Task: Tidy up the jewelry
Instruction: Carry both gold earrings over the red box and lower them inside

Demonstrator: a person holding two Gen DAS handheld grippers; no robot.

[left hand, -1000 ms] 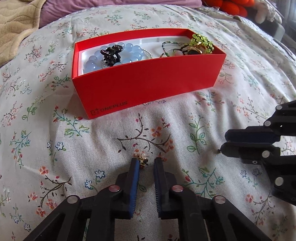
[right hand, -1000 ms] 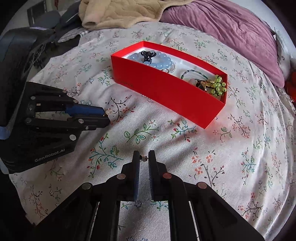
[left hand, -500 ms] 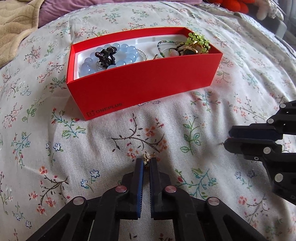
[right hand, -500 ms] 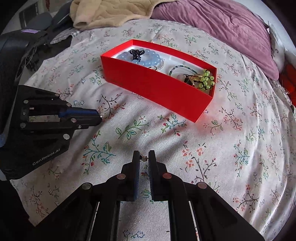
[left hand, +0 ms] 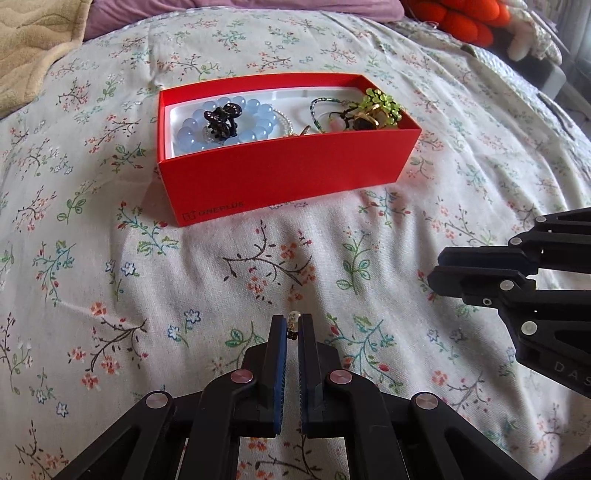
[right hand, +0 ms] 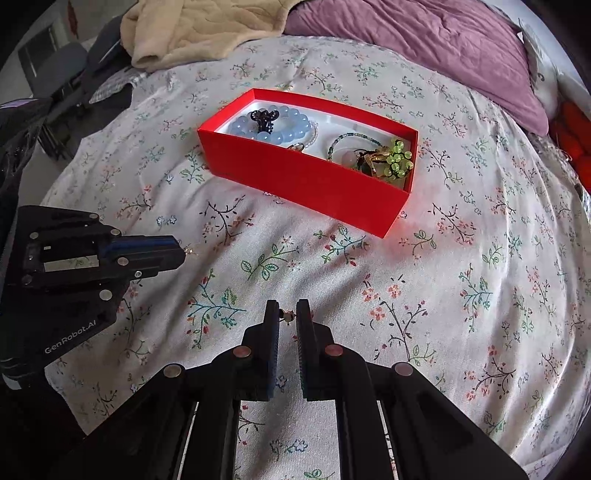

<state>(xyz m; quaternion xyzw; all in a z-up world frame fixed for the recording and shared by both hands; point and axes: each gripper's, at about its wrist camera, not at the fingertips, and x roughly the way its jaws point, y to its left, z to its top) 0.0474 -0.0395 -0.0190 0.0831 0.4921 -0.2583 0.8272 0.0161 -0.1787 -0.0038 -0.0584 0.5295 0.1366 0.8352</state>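
Note:
A red OnePlus box lies on the floral bedspread. It holds a blue bead bracelet, a black hair claw, a green bead necklace and a green beaded piece. My left gripper is shut on a small gold earring with a pale bead, held above the bedspread in front of the box. My right gripper is shut on another small earring. It shows from the side in the left wrist view.
A beige blanket and a purple pillow lie behind the box. An orange plush item sits at the far right. Dark objects lie off the bed's left edge.
My left gripper closed on the earring and lifted it off the bedspread, drawing back from the box. My right gripper stayed shut on its earring and rose a little.

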